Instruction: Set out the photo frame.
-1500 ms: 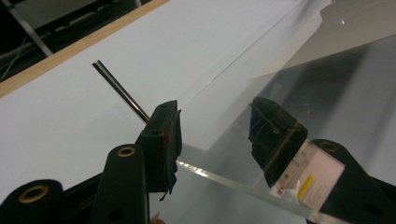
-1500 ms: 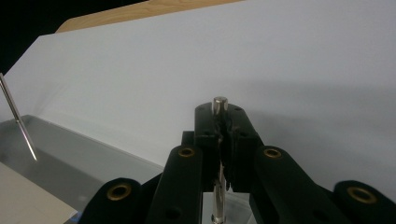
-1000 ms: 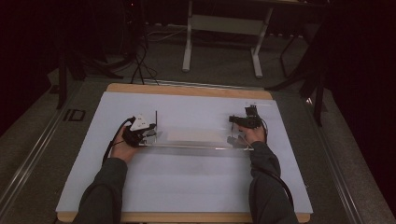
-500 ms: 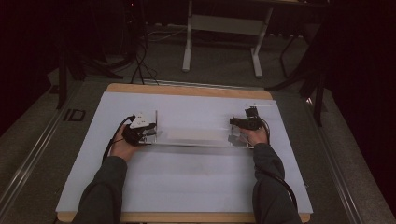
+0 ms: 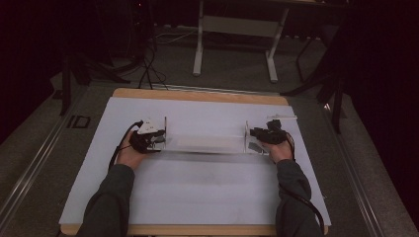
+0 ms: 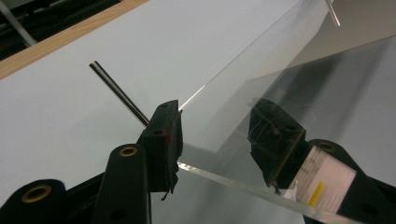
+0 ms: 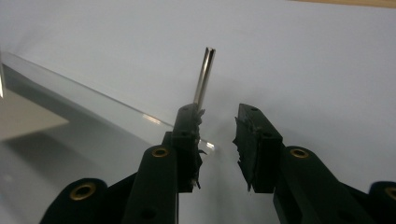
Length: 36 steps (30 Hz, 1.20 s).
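A clear acrylic sheet lies across the middle of the white tabletop, with a thin metal rod standing at its left end and another rod at its right end. My left gripper is at the left end. In the left gripper view its jaws stand wide on either side of the sheet's edge, beside the rod. My right gripper is at the right end. Its jaws have just been opening, with nothing between them, and the sheet's corner and the rod lie by one finger.
The white surface covers a wooden table whose far edge shows. A small clear piece lies just behind the right gripper. Beyond the table, on the dark floor, stand a white frame and cables.
The right gripper's jaws have opened and let go of the sheet's right end, and that hand has drawn back slightly to the right. The left hand has kept still.
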Each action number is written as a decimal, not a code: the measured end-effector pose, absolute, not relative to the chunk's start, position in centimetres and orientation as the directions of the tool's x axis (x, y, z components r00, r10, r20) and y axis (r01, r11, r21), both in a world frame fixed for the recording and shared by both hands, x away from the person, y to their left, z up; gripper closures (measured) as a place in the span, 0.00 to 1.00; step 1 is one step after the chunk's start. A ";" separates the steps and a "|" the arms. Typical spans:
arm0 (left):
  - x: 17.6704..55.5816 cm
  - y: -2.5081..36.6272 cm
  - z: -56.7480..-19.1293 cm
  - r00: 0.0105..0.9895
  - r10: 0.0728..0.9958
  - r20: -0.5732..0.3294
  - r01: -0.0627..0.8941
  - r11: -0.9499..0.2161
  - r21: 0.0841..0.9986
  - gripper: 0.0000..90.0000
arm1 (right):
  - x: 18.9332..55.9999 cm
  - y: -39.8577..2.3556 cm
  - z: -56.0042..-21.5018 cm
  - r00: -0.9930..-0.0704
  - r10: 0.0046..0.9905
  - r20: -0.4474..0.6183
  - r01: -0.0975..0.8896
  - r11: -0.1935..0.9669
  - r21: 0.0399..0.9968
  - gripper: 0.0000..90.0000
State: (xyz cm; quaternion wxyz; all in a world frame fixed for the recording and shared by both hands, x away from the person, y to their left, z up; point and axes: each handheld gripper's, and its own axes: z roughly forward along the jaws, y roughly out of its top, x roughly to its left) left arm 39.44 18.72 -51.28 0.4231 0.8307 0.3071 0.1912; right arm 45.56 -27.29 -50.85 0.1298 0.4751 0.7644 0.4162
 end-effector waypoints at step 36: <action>39.9 18.8 -50.9 0.745 0.667 0.030 0.371 -0.451 0.812 0.58 | 41.5 -27.1 -51.6 -0.703 0.711 0.032 0.434 0.392 0.811 0.62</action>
